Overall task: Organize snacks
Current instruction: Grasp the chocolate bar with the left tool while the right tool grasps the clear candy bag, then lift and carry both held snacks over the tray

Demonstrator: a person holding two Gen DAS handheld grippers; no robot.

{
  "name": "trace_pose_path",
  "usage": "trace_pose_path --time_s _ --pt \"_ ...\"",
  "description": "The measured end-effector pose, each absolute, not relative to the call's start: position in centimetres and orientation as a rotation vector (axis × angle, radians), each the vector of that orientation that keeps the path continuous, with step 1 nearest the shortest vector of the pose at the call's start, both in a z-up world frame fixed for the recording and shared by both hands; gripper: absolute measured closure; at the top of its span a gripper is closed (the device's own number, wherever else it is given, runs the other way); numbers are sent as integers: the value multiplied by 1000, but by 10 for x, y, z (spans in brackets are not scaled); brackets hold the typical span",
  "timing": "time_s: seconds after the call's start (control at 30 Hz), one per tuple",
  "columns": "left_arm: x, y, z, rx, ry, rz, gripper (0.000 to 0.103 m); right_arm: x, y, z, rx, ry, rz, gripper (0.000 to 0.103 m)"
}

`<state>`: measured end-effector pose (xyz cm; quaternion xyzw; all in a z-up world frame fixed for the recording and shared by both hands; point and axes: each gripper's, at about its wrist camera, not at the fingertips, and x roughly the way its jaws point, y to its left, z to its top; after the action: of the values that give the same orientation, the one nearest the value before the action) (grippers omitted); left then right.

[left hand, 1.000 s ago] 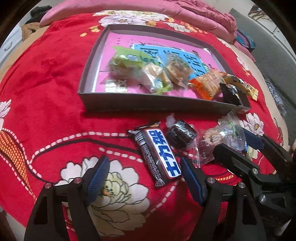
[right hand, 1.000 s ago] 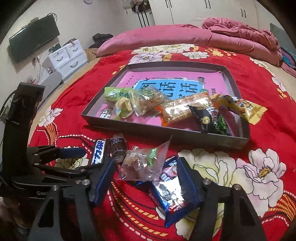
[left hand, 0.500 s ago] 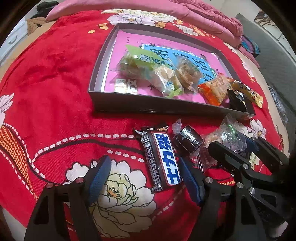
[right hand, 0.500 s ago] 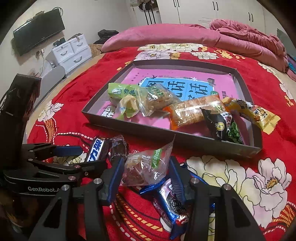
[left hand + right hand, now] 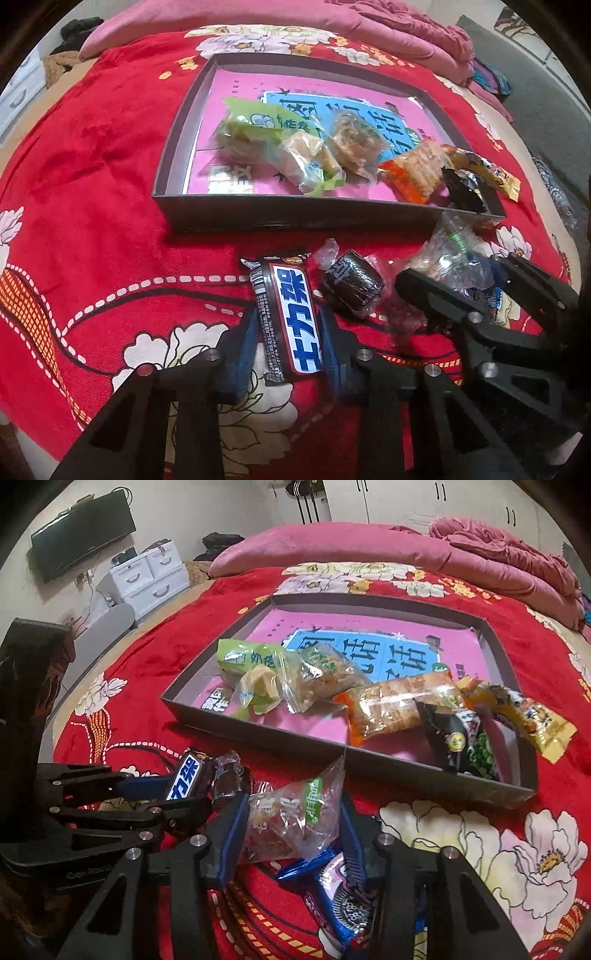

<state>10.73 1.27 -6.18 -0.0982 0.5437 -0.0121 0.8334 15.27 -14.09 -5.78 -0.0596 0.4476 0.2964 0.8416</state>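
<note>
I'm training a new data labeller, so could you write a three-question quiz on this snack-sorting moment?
1. True or false: the chocolate bar lies inside the grey box.
2. What sits between the right gripper's pads? A) clear-wrapped snack B) orange packet C) yellow packet
3. Fill in: the blue cookie pack lies on the red ____.

Key
1. False: it lies on the blanket, between the closing pads of the left gripper.
2. A, the clear-wrapped snack.
3. blanket

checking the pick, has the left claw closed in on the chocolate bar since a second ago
Yes. The left claw is closing: its pads, earlier wide apart over the blanket's flower, now flank the chocolate bar, which lies where it did.
</note>
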Motion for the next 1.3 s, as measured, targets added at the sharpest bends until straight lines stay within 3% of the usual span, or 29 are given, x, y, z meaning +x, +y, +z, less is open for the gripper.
trace_pose_path --time_s 0.5,1.3 --pt "88 23 -17 -289 946 -103 71 146 -166 -21 -10 822 615 56" --pt "109 37 -9 -354 866 -37 72 161 -182 -11 54 752 565 56"
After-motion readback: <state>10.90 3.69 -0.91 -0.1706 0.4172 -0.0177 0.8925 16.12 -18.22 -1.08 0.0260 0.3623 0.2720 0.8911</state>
